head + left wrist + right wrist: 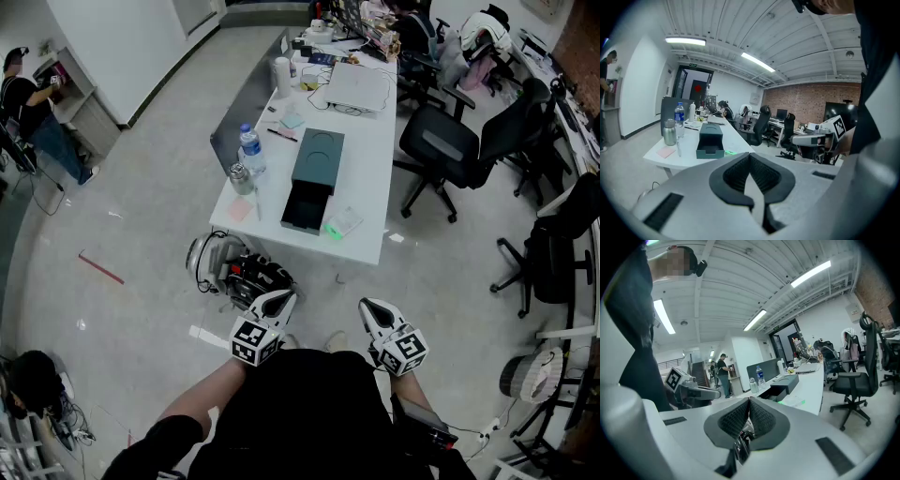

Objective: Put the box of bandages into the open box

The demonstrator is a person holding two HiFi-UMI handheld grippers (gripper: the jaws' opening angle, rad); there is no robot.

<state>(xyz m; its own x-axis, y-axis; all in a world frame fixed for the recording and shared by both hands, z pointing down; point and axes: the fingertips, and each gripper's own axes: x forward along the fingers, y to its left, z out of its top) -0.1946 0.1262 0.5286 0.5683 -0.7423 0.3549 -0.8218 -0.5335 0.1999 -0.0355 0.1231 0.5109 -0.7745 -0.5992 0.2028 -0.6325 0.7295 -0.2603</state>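
Note:
On the white table [375, 159] ahead stands a dark teal open box [312, 178], its open compartment toward me. The box of bandages [342, 225], small and pale with a green edge, lies just right of it near the table's front edge. The left gripper view shows the open box [710, 140] and the bandages [730, 152] far off. Both are small in the right gripper view: open box [785, 384], bandages [800, 402]. My left gripper [279, 298] and right gripper [368, 307] hover side by side close to my body, well short of the table. Both are shut and empty.
A water bottle [250, 150], a metal flask [241, 178], a pink note [240, 210] and a laptop [356, 86] share the table. Office chairs [450, 150] stand to its right. A helmet and bag [234, 270] lie on the floor before it. A person [37, 112] stands far left.

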